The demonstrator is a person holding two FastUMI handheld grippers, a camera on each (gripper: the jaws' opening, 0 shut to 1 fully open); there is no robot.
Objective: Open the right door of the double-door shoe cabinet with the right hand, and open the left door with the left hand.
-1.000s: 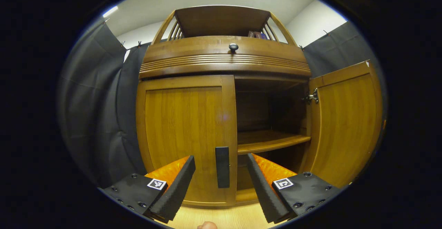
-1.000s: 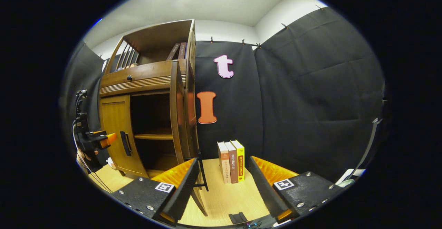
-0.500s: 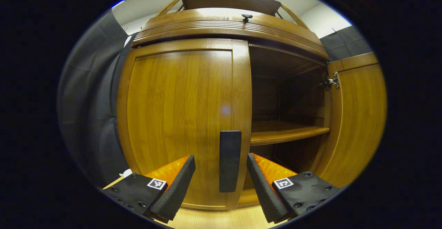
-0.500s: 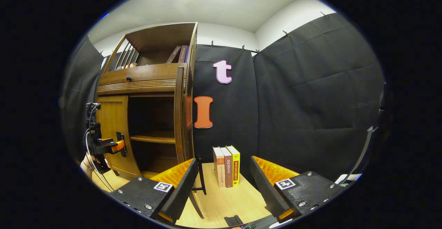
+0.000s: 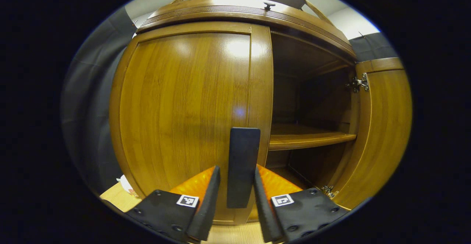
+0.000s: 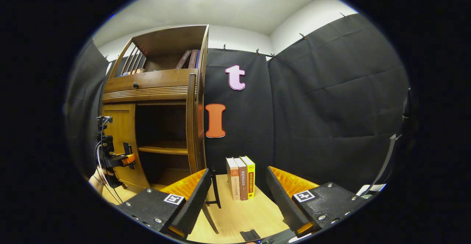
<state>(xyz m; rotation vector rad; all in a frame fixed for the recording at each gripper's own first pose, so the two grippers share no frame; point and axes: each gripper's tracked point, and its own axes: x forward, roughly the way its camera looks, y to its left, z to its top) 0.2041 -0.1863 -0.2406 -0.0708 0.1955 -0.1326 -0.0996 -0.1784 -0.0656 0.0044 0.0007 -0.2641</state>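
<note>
The wooden shoe cabinet (image 5: 243, 12) is close in the left gripper view. Its left door (image 5: 184, 108) is closed. That door's black upright handle (image 5: 242, 155) stands between the fingers of my left gripper (image 5: 236, 170), which have drawn in close around it; a thin strip of wood still shows between the left finger (image 5: 210, 196) and the handle. The right door (image 5: 384, 133) hangs wide open, baring a shelf (image 5: 305, 139). In the right gripper view my right gripper (image 6: 237, 196) is open and holds nothing, just right of the open right door's edge (image 6: 191, 126). The left gripper (image 6: 127, 158) is at the left door there.
Three upright books (image 6: 241, 177) stand on the pale wooden floor (image 6: 239, 214) against the black cloth wall, right of the cabinet. More books (image 6: 189, 58) sit on the cabinet's top shelf. A small black object (image 6: 250, 234) lies near the right gripper. A hand (image 6: 97, 183) holds the left gripper.
My left gripper has moved in close to the left door and its fingers have narrowed around the black handle. The right gripper has barely moved.
</note>
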